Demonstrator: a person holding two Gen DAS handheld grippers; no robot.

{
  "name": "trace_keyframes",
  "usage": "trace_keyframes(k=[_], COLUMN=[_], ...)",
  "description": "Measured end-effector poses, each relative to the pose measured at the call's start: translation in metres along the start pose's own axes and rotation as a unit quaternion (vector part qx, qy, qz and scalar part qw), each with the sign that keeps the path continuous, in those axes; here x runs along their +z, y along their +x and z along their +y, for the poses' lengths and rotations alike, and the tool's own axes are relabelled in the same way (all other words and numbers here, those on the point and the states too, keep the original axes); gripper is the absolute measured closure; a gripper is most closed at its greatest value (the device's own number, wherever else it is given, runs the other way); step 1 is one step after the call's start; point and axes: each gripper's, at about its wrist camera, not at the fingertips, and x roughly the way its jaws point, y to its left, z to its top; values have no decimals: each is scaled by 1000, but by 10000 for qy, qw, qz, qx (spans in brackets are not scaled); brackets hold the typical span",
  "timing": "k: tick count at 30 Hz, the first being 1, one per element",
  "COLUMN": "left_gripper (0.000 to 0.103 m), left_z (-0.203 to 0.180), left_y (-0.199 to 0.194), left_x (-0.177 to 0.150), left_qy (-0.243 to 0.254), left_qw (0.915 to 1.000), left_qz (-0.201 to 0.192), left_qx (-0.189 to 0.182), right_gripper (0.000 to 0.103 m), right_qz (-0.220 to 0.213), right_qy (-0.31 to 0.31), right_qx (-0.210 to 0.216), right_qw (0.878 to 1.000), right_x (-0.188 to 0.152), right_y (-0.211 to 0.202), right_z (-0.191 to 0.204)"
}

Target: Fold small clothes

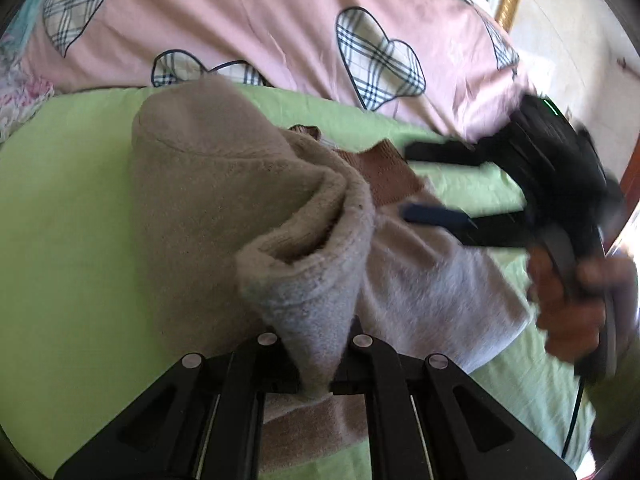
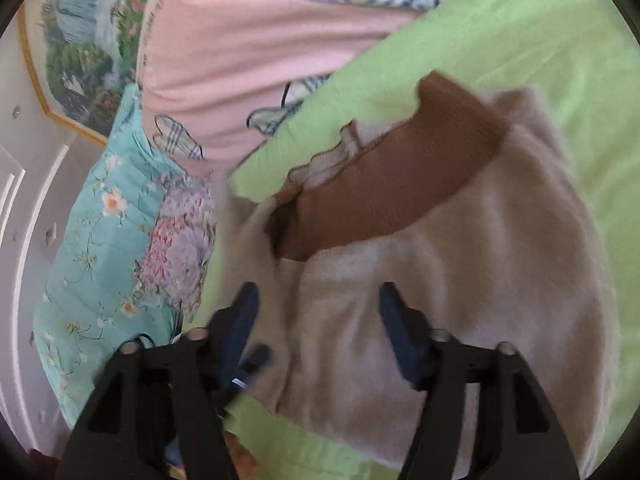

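Note:
A small beige fleece garment (image 1: 208, 184) with a brown ribbed band (image 1: 384, 176) lies on a green sheet (image 1: 60, 200). My left gripper (image 1: 316, 376) is shut on a bunched, rolled fold of the fleece and holds it raised off the sheet. In the same view my right gripper (image 1: 406, 180) reaches in from the right, its fingers apart around the brown band, blurred. From the right wrist view the right gripper (image 2: 318, 296) stands open over the beige fleece (image 2: 480, 260), nothing pinched, with the brown band (image 2: 400, 184) just ahead.
A pink quilt with plaid hearts (image 1: 260, 20) lies bunched along the far side of the sheet. A turquoise floral cover (image 2: 100, 220) sits at the left, a gold-framed painting (image 2: 72, 40) behind it. A person's hand (image 1: 568, 304) holds the right gripper's handle.

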Motion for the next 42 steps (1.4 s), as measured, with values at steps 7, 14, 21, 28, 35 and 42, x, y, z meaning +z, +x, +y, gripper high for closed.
trace_keyframes(k=[7, 14, 21, 28, 35, 42], left_gripper=[98, 98, 97, 97, 97, 88], left_z=[-2, -8, -54, -116, -135, -122], left_y=[0, -6, -4, 36, 61, 75], left_x=[0, 7, 17, 12, -1, -3], left_qy=[264, 311, 317, 500, 616, 577], left_qw=[9996, 9994, 9954, 9886, 9840, 9809], left_qz=[88, 130, 92, 341, 626, 980], left_qx=[92, 61, -903, -1379, -1547, -1577], right_gripper=[33, 87, 88, 88, 88, 76], right_qz=[977, 1149, 430, -38, -182, -267], right_qy=[-290, -695, -822, -433, -390, -414], right_qx=[350, -21, 88, -438, -892, -1217], right_qw=[9942, 9909, 9956, 9981, 9951, 9913], right_x=[32, 40, 52, 57, 52, 43], right_y=[95, 138, 44, -32, -48, -55], right_z=[31, 62, 37, -32, -64, -80])
